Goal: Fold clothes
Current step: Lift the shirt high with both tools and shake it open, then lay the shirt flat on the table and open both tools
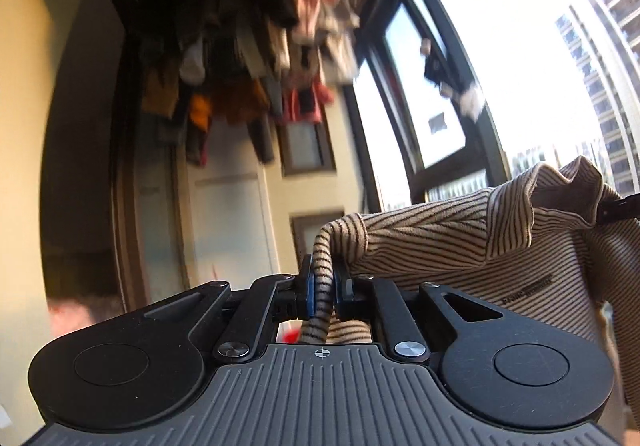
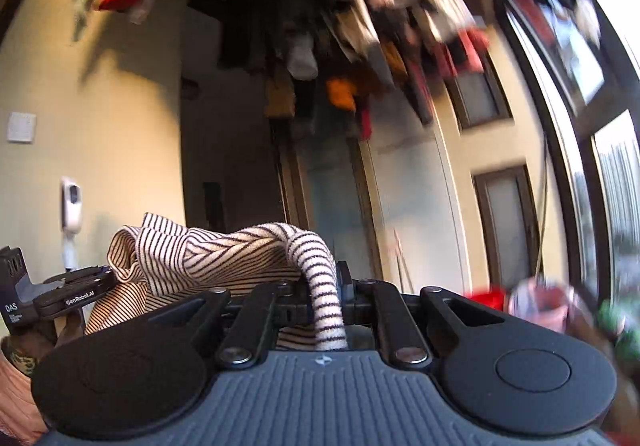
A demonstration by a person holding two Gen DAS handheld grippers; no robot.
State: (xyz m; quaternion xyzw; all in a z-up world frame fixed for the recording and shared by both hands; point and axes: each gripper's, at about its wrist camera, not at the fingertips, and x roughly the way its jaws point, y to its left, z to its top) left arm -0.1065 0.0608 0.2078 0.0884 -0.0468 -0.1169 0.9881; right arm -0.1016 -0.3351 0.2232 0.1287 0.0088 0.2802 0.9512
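A striped long-sleeved top (image 1: pixel 460 246), beige with thin dark lines, is hanging in the air between the two tools, stretched roughly level from one to the other. The left gripper (image 1: pixel 322 286) is clamping a bunched edge of it between its blue-padded jaws, and the right gripper (image 2: pixel 324 296) is pinching another rolled edge the same way, so both are closed on the fabric. No fold is showing yet; the garment is being held up and spread, which I judge to be the opening step, with laying it flat and all the folding still to come.

The left wrist view is showing small printed lettering (image 1: pixel 526 285) on the body of the top and a bright window (image 1: pixel 460 58) far right with tower blocks outside. The right wrist view is giving what that one lacks: the other tool from the side at near left, a white wall unit (image 2: pixel 71 206), and a red and green pile (image 2: pixel 560 310) near right. Both are catching blurred clothes (image 2: pixel 352 58) hanging overhead.
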